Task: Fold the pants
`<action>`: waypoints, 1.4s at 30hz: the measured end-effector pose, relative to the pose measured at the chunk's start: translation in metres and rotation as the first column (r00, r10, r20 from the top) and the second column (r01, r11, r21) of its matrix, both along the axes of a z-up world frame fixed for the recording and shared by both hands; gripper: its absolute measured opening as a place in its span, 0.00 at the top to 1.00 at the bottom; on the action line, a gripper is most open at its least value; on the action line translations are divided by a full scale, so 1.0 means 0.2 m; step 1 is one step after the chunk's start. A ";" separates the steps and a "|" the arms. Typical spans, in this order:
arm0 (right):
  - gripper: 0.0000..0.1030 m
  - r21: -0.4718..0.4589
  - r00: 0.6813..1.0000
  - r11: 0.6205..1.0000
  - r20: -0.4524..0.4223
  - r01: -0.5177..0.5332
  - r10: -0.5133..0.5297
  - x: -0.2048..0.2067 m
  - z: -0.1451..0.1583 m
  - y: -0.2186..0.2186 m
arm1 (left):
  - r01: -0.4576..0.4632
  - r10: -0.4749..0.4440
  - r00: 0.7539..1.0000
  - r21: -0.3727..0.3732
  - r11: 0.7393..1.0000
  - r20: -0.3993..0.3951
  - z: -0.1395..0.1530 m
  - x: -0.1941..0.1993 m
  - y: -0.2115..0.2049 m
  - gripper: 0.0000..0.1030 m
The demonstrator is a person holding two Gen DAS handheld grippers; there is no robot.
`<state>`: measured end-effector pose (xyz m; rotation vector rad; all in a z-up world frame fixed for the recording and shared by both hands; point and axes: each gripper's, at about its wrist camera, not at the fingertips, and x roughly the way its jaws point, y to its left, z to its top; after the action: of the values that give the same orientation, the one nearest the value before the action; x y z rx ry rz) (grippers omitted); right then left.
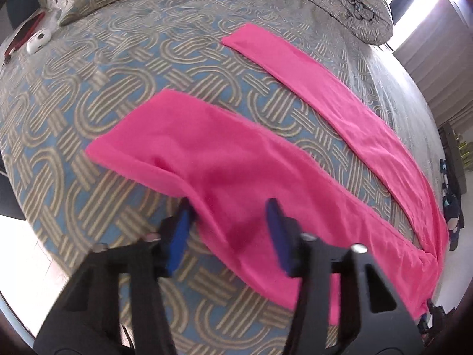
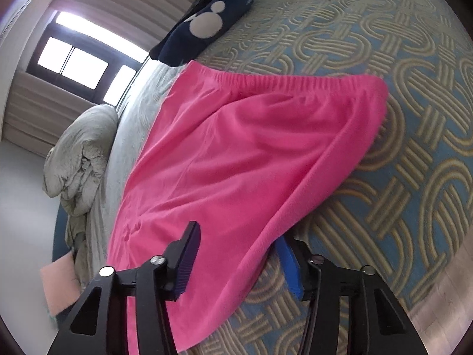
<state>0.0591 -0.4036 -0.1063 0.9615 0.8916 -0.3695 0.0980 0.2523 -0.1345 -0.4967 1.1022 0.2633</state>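
Pink pants (image 1: 224,159) lie spread on a patterned bed, legs apart in a V. In the left wrist view the near leg runs between my left gripper's (image 1: 229,224) open blue pads, its edge lifted near the left pad (image 1: 179,236); the far leg (image 1: 310,80) lies flat. In the right wrist view the pants (image 2: 236,148) show their elastic waistband (image 2: 283,84) at the top. My right gripper (image 2: 239,254) is open, straddling the raised side edge of the fabric, with one pad above it and the blue pad (image 2: 291,269) below it.
The bedspread (image 1: 118,94) covers the bed. A bunched grey duvet (image 1: 340,0) lies at the far end and shows in the right wrist view (image 2: 79,153). A dark blue garment with white spots (image 2: 207,20) lies beyond the waistband. A phone and white object (image 1: 35,41) lie by a pillow.
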 end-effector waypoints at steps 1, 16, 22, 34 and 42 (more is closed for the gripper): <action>0.84 0.006 1.000 1.000 -0.015 -0.015 0.015 0.02 -0.02 0.01 | -0.003 0.003 1.000 0.012 1.000 -0.005 0.00 0.01 0.00 0.79; 0.96 -0.121 0.998 0.991 0.021 -0.050 0.053 0.11 0.20 0.09 | 0.009 -0.016 0.998 0.129 0.992 0.056 0.18 0.03 -0.05 0.92; 0.96 -0.170 0.996 0.984 0.048 -0.062 0.071 0.19 0.28 0.11 | 0.015 -0.026 0.997 0.152 0.988 0.075 0.27 0.07 -0.06 0.92; 0.96 -0.222 0.988 0.972 0.115 -0.076 0.104 0.43 0.42 0.11 | -0.028 0.013 0.997 0.188 0.982 0.080 0.43 0.31 -0.05 0.94; 0.96 -0.304 0.989 0.946 0.060 -0.110 0.134 0.63 0.44 0.17 | 0.010 -0.019 0.999 0.229 0.973 0.038 0.39 0.42 -0.12 0.94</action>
<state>0.1845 -0.3689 -0.0183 0.6329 0.7913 -0.3464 0.1819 0.2283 -0.0569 -0.2871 1.0206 0.3616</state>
